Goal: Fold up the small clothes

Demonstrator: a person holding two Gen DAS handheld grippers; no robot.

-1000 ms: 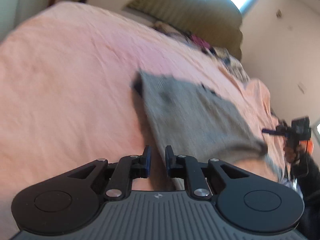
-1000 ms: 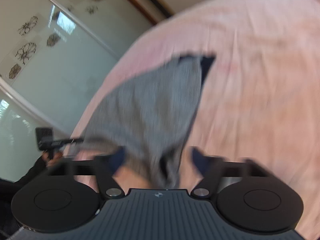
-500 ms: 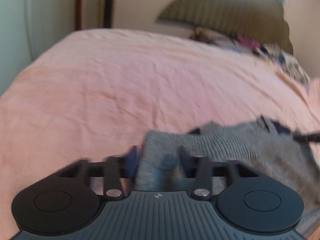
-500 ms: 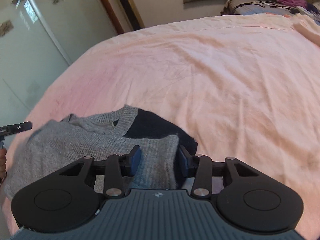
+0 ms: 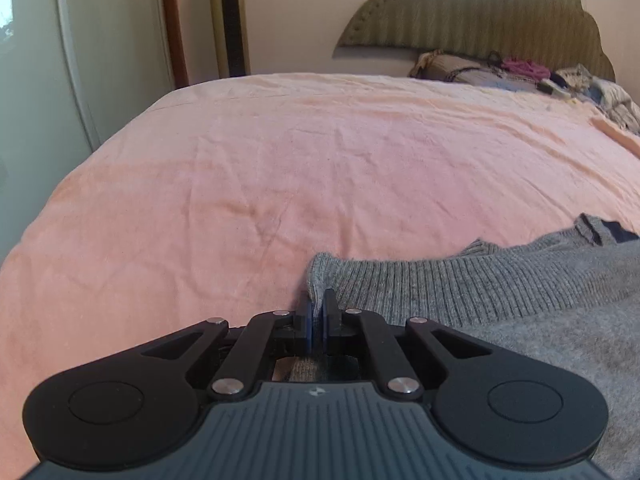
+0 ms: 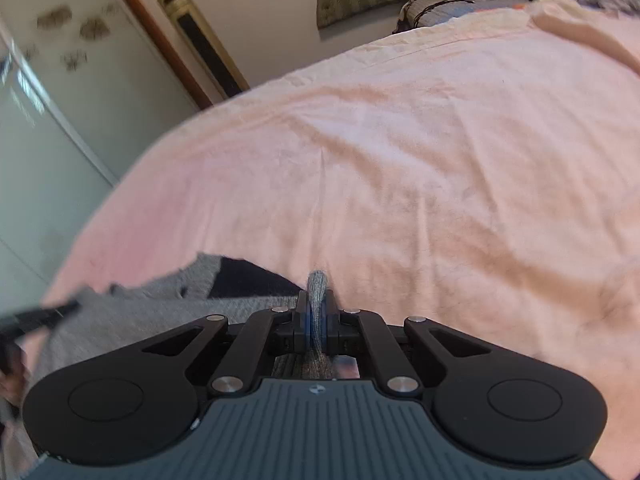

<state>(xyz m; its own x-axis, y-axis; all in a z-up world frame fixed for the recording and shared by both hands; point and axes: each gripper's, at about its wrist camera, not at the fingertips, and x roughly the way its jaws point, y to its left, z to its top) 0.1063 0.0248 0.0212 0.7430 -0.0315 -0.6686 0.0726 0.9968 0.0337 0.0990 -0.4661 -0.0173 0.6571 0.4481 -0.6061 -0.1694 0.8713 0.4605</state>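
Observation:
A small grey knit sweater (image 5: 500, 296) with a ribbed hem and a dark navy inside lies on the pink bedsheet (image 5: 320, 168). My left gripper (image 5: 319, 310) is shut on the sweater's left hem corner, low at the sheet. In the right wrist view the sweater (image 6: 168, 304) spreads to the left, and my right gripper (image 6: 318, 312) is shut on a bunched corner of it that sticks up between the pads. The left gripper shows blurred at the left edge of the right wrist view (image 6: 36, 318).
The bed's padded headboard (image 5: 480, 12) is at the far end, with a pile of clothes and pillows (image 5: 520, 72) below it. A wardrobe (image 5: 80, 60) and a tall gold floor unit (image 5: 230, 20) stand to the left of the bed.
Both grippers came down from holding the sweater in the air, opened around its near corners at the sheet, and have now closed on them. The sweater now lies flat on the bed.

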